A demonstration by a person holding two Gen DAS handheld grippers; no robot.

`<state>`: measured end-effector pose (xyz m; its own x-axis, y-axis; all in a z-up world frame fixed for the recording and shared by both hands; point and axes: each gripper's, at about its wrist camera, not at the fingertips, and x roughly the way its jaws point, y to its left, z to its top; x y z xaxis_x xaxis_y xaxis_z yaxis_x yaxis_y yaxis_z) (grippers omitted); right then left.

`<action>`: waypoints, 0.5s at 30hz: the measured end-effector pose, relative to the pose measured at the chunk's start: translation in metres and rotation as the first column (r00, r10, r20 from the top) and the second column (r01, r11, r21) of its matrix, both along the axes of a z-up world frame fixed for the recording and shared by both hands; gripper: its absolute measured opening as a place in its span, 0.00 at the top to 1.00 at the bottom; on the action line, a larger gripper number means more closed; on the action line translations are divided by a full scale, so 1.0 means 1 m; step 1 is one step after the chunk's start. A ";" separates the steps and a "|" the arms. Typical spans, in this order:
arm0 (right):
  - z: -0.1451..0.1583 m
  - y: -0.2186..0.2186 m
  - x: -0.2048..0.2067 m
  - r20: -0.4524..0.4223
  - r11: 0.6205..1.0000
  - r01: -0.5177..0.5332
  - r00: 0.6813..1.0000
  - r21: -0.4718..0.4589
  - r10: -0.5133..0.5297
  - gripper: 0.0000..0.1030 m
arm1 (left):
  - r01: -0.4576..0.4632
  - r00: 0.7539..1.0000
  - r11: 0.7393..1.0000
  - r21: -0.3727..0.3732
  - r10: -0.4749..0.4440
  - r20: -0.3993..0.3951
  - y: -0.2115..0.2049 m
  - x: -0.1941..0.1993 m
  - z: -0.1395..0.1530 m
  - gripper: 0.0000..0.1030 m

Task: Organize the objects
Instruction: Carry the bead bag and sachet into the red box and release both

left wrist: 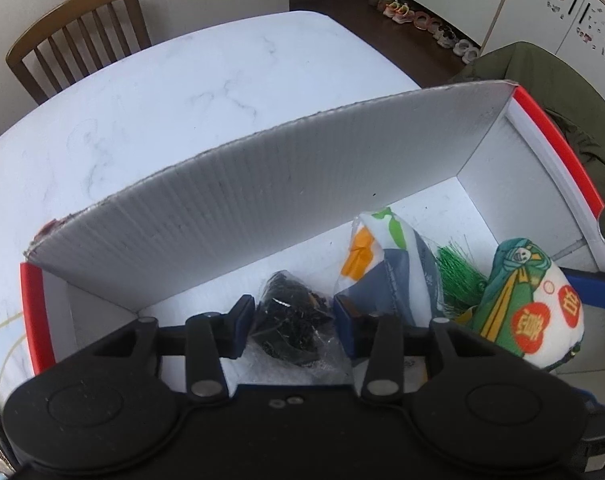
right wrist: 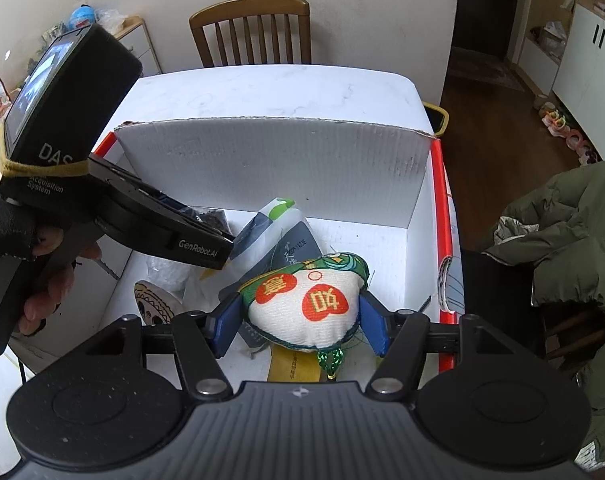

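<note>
Embroidered sachet (right wrist: 304, 312) pinched across middle by right gripper (right wrist: 298, 326) fingers; soft, light, squashable. Black-filled clear bag (left wrist: 290, 330) straddled by left gripper (left wrist: 292, 326), fingers spread; crinkly, slippery.

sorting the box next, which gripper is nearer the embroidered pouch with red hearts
Right. The right gripper straddles the embroidered pouch, a finger on each side. The left gripper is off to its left, around the black packet.
</note>
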<state>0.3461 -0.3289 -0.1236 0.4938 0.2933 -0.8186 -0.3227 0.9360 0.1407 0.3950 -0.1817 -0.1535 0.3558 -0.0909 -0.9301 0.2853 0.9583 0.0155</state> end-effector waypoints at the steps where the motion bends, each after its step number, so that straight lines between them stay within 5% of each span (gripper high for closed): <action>1: 0.001 0.001 0.000 -0.002 1.000 -0.001 1.000 -0.002 0.001 0.39 | -0.002 1.000 1.000 0.002 0.002 -0.003 0.000 0.001 0.000 0.54; 9: 0.005 -0.001 -0.002 -0.009 1.000 0.000 1.000 -0.005 0.000 0.38 | -0.007 1.000 1.000 0.013 0.007 0.031 -0.001 -0.003 0.010 0.28; 15: 0.009 -0.005 -0.006 -0.006 1.000 0.009 1.000 -0.001 -0.009 0.37 | -0.014 0.998 1.000 0.002 0.014 0.054 0.003 -0.011 0.017 0.20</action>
